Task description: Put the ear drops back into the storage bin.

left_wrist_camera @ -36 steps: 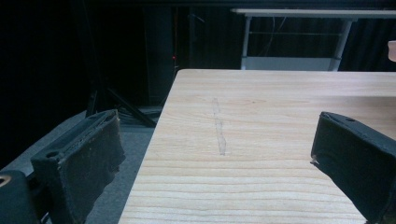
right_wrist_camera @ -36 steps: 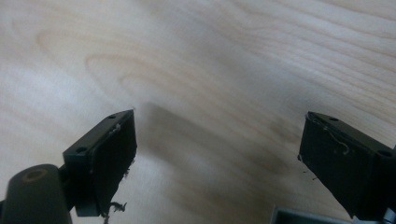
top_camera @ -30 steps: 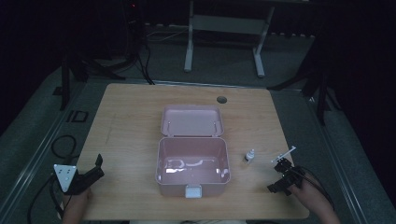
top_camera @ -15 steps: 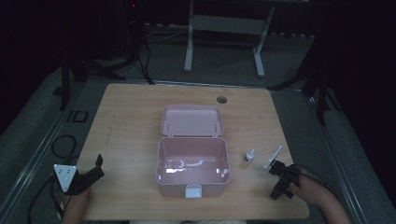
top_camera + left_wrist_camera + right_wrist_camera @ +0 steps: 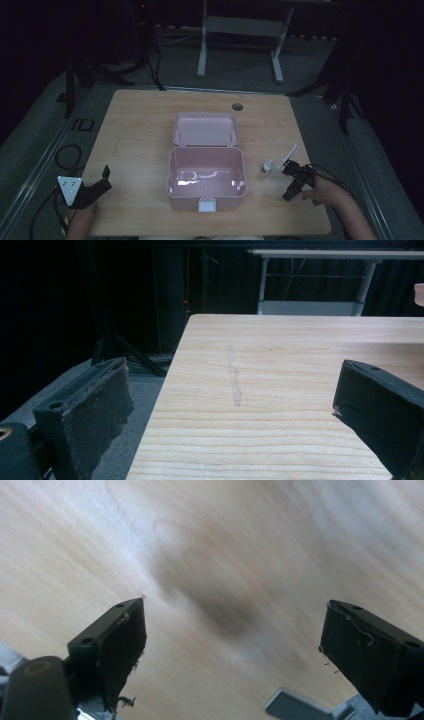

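Right gripper (image 5: 292, 186) low over desk (image 5: 140, 135) beside small white items; left gripper (image 5: 95, 187) parked at near-left corner

No legible brand, label or writing on anything in view. Small white bottle (image 5: 267, 167) on the desk just right of the open pink box (image 5: 206, 176); too small to tell if it is upright or tipped. Thin white stick (image 5: 289, 153) just right of the bottle, long axis diagonal, far end pointing away and to the right, near end by the right gripper. Right gripper view: jaws wide apart, holding nothing, bare wood between them, picture blurred. Left gripper view: jaws wide apart, holding nothing, facing across the desk toward its far edge. Box lid (image 5: 205, 129) lies open flat behind the box; white latch (image 5: 206, 204) on its near wall
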Demonstrator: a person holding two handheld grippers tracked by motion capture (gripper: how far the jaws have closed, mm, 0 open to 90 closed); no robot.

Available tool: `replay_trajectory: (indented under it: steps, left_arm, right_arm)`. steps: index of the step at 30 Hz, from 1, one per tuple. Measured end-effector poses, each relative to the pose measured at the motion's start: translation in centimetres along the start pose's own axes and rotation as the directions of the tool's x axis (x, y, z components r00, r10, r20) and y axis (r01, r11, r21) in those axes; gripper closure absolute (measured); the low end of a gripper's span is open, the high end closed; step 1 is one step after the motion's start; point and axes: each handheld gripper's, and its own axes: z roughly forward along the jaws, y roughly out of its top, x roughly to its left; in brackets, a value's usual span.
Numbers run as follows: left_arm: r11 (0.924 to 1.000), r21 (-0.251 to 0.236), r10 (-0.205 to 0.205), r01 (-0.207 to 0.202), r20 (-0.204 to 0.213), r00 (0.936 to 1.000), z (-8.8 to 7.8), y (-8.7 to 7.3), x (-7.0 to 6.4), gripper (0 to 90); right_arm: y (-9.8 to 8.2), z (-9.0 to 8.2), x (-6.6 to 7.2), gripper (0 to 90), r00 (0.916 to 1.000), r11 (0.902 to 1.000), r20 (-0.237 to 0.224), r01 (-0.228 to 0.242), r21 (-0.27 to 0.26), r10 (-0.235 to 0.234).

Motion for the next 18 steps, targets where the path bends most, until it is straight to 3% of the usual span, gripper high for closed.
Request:
replay_trajectory:
  steps: [18]
  left_arm:
    - [1.0000, -0.001, 0.003, -0.003, 0.004, 1.0000, 0.0, 0.0, 0.0, 2.4]
  right_arm:
    - [5.0, -0.7, -1.0, 10.8, 0.9999, 0.9996, 0.006, -0.013, -0.026, 0.013]
